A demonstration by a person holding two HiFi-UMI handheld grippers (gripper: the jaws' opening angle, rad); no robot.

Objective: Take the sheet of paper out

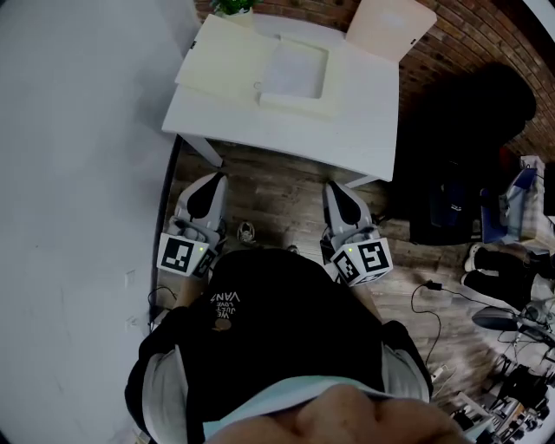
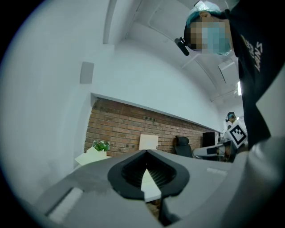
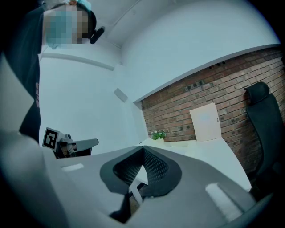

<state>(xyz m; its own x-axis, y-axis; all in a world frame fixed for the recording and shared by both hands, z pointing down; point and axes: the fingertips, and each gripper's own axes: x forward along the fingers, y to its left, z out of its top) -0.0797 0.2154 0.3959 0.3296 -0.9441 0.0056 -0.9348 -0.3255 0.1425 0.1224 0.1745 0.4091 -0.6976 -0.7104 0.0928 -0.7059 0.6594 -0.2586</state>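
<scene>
While beside brick wall point(image 1: 468, 35), white table point(image 1: 364, 139) on wooden floor point(image 1: 277, 199).

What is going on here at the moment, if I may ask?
A person stands short of the white table, holding the left gripper and the right gripper level, both shut and empty. The cream folder on the table lies untouched, so the task has not yet begun.

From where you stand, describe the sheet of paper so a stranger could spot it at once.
Start at the white table against the brick wall. An open cream folder lies on its far left part, near the green plant. The sheet of paper is the paler, whiter rectangle on the folder's right half.
</scene>
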